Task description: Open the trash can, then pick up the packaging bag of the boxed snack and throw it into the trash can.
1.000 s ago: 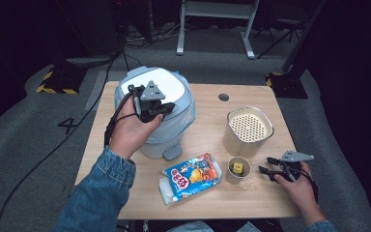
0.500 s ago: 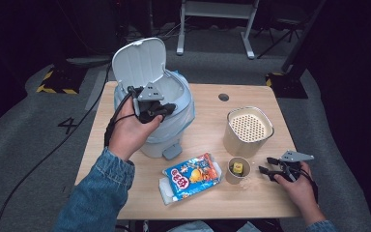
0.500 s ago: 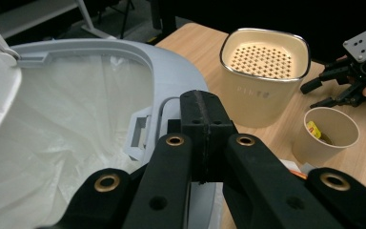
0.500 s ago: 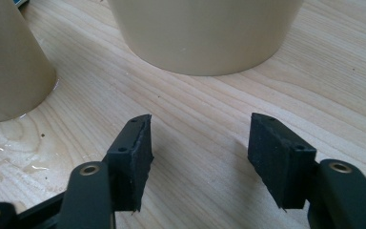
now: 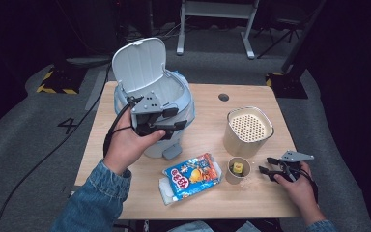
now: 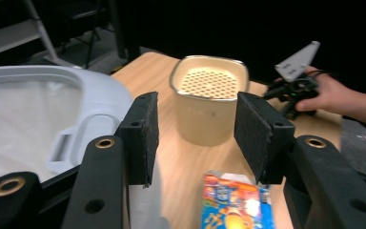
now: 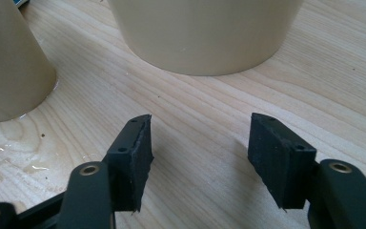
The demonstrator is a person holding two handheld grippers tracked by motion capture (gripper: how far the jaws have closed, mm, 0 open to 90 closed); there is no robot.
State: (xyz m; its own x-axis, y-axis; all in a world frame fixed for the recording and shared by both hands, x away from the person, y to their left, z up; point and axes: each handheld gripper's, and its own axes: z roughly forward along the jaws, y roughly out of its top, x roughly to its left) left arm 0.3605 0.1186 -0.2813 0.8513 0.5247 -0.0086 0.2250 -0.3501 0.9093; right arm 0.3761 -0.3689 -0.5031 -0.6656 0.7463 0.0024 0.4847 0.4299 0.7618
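Wooden table is carrying everything: near its left edge the rice cooker is standing upright, lid tilting open toward the far side. Left gripper, jaws just opening and empty, is hovering at its front; right gripper, jaws apart and empty, is resting at the near right corner.

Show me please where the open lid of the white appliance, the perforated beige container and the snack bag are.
open lid (image 5: 140,65), high view, on its inner face.
perforated beige container (image 5: 248,126), high view, on its holed top.
snack bag (image 5: 193,176), high view, on the middle of its printed front.
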